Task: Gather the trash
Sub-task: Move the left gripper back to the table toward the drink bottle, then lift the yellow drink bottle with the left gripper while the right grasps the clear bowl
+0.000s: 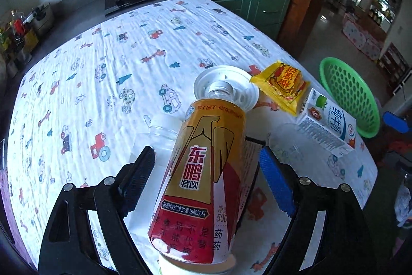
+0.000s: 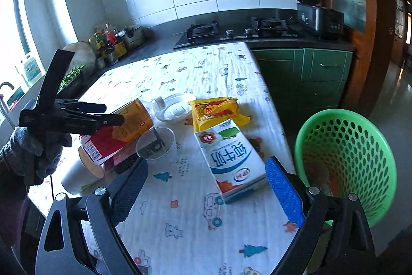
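Tongs on the left gripper (image 1: 207,174) are spread around the yellow bottle (image 1: 203,172), not pinching it. Right gripper (image 2: 206,191) is spread too, empty, near the milk carton (image 2: 230,159). Green basket (image 2: 345,161) waits right for trash.

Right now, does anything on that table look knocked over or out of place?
Yes. The gold-and-red drink bottle lies tilted across other rubbish, between the left gripper's open fingers. The milk carton lies flat on its side. The green basket looks empty.
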